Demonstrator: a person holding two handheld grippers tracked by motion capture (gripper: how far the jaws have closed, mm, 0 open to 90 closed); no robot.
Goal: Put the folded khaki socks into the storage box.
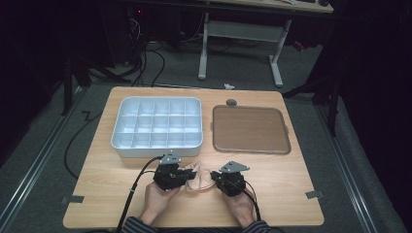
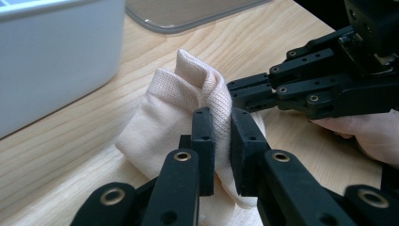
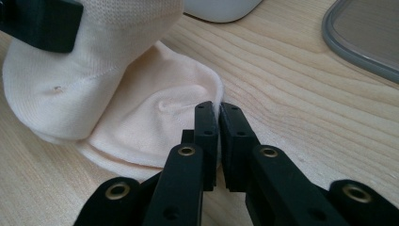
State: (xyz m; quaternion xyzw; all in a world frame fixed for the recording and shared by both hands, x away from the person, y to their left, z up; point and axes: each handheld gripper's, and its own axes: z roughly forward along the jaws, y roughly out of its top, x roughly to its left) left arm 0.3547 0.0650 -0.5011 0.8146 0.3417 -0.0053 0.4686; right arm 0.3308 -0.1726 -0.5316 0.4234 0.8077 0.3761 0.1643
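Bench point(image 1: 272, 194): light wood top with rounded corners, standing on grey carpet. White compartment tray point(image 1: 158, 126) on the far left half, its cells in a grid. Just right of it, apart, a flat brown lid point(image 1: 250, 130) with a grey rim. A small dark round disc point(image 1: 231, 102) at the far edge behind the lid. Near the front edge, centre, a pale peach sock point(image 2: 174, 113) lies bunched on the wood. Grey tape tabs at the left point(image 1: 73, 199) and right point(image 1: 314, 194) edges.

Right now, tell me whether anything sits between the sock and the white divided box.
Nothing visible does. The sock is pinched by the left hand-held gripper and the right hand-held gripper just in front of the white box, with only bare table between them. The brown tray lies off to the right.
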